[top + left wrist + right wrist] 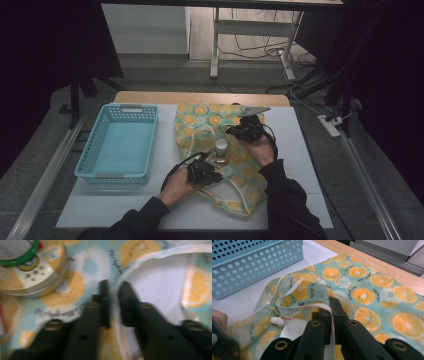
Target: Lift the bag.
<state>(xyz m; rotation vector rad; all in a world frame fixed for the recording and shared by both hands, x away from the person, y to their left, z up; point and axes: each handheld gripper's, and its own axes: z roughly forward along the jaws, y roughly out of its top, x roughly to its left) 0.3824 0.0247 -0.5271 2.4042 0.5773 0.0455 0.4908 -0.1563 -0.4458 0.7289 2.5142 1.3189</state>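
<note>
A cloth bag (199, 119) printed with orange slices lies on the white mat. My left gripper (204, 171) is at the bag's near side, and in the left gripper view its jaws (114, 301) are shut on the bag's white-lined hem (130, 272). My right gripper (245, 131) is at the far side of the mouth, lifting a white-edged fold of the rim (312, 293) pinched between its shut jaws (332, 312). Between the two grippers a small white-lidded jar (221, 146) stands at the bag's mouth. A round tin (37, 275) rests on the cloth, and a white tube (282, 320) with red lettering lies under the raised rim.
A light blue perforated basket (122, 107) stands on the mat left of the bag, a hand's width from it, also in the right gripper view (262, 257). The wooden table edge (200, 97) runs behind the mat. Bare mat (295, 145) lies right of the bag.
</note>
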